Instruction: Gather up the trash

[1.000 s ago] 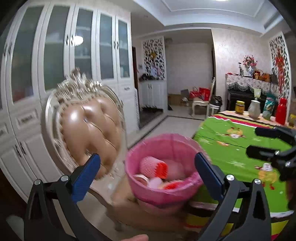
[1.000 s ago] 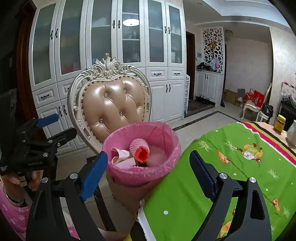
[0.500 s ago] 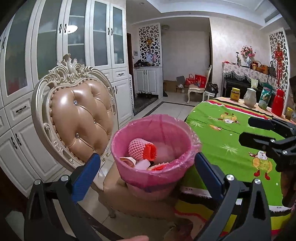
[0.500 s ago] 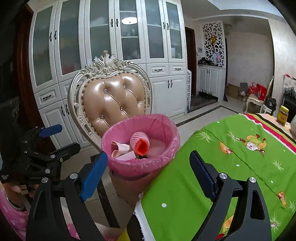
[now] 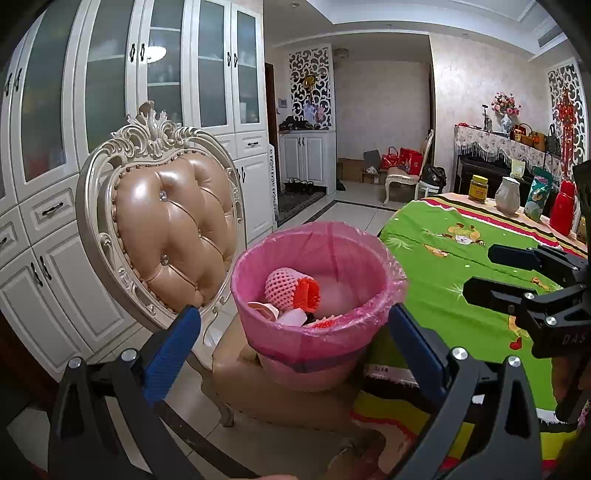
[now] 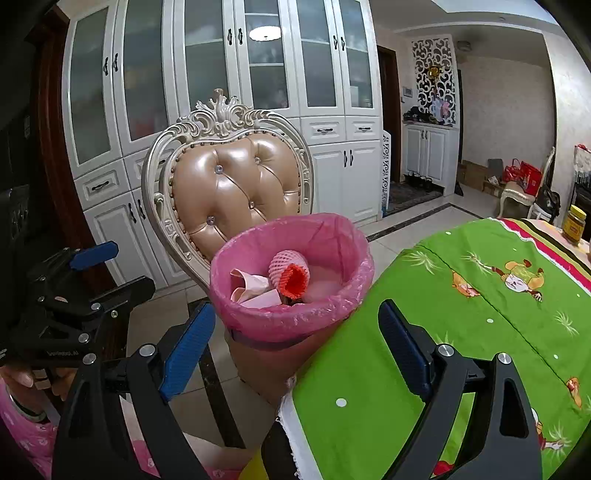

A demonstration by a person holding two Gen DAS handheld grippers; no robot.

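Left hand-held gripper (image 5: 291,338) now steadier

Both views are bright and evenly lit — a round ceiling lamp (image 6: 264,33) mirrors in the cabinet glass (image 5: 155,51). Soft glare sits on the chair back (image 5: 173,236). Focus is sharp; fisheye bending curves the cabinets — black vignette fills the corners.
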